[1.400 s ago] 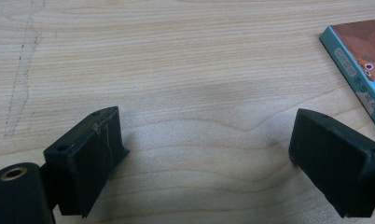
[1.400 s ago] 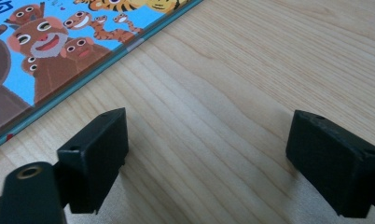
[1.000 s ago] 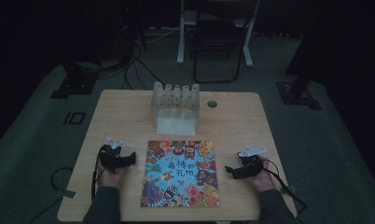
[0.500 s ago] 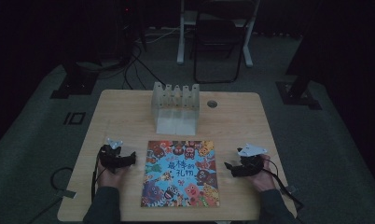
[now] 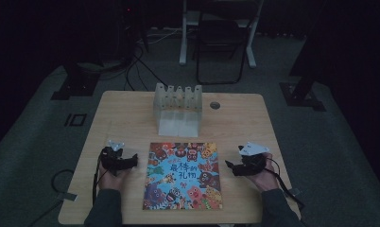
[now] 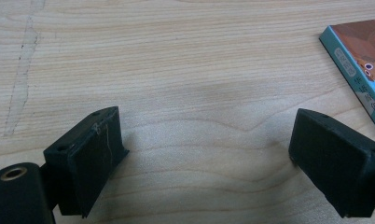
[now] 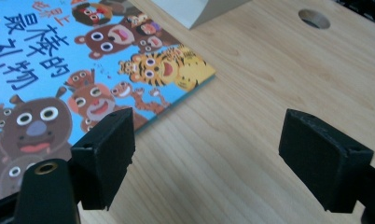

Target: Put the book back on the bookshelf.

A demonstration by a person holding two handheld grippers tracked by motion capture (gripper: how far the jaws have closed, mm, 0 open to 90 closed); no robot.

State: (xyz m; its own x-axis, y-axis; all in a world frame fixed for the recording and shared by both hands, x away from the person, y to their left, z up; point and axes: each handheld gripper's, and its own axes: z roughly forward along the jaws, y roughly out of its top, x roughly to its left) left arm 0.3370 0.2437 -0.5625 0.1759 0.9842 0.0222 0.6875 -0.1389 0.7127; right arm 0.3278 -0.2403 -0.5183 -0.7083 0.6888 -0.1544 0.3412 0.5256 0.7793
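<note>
The picture book (image 5: 183, 176) lay flat and closed, cover up, on the near half of the wooden table (image 5: 131, 113), between the two grippers and touched by neither.

Left gripper (image 5: 131, 161) rested in the person's hand just off the book's left edge, pointing toward it. In the left gripper view its jaws stood wide apart over bare wood, nothing between them; a corner of the book showed at the upper right, clear of the pads.

Right gripper (image 5: 229, 166) was held just off the book's right edge, pointing inward. Its jaws had just been closing a little but were wide apart (nothing between them except table top). In the right gripper view the book's far right corner lay ahead of the left-hand jaw.

A pale slotted rack (image 5: 177, 109) stood beyond the book, near the table's middle, with a round hole (image 5: 215, 105) in the table top to its right.
</note>
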